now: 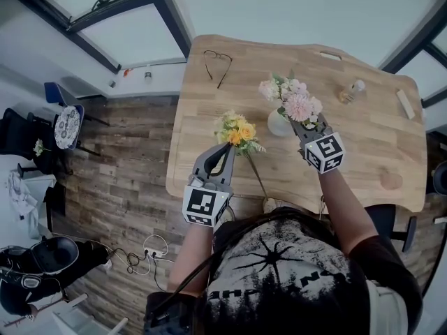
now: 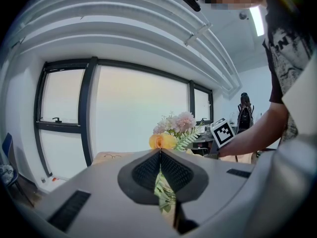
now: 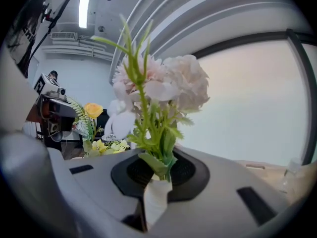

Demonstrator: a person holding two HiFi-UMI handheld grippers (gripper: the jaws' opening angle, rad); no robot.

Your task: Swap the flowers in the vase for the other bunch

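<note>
A small white vase (image 1: 277,124) stands on the wooden table (image 1: 202,117). The pink and white bunch (image 1: 293,100) is right over the vase, and I cannot tell whether its stems are inside. My right gripper (image 1: 299,125) is shut on that bunch's white-wrapped stems (image 3: 154,195), with the blooms (image 3: 161,90) rising above the jaws. My left gripper (image 1: 229,148) is shut on the yellow bunch (image 1: 236,131), left of the vase, with its long stem trailing back to the table's near edge. In the left gripper view the yellow bloom (image 2: 161,141) shows just past the shut jaws.
A pair of glasses (image 1: 218,61) lies at the table's far side. A small bottle (image 1: 351,91), a wooden block (image 1: 405,105) and a round coaster (image 1: 391,181) lie to the right. A chair (image 1: 66,124) and cables are on the floor at left.
</note>
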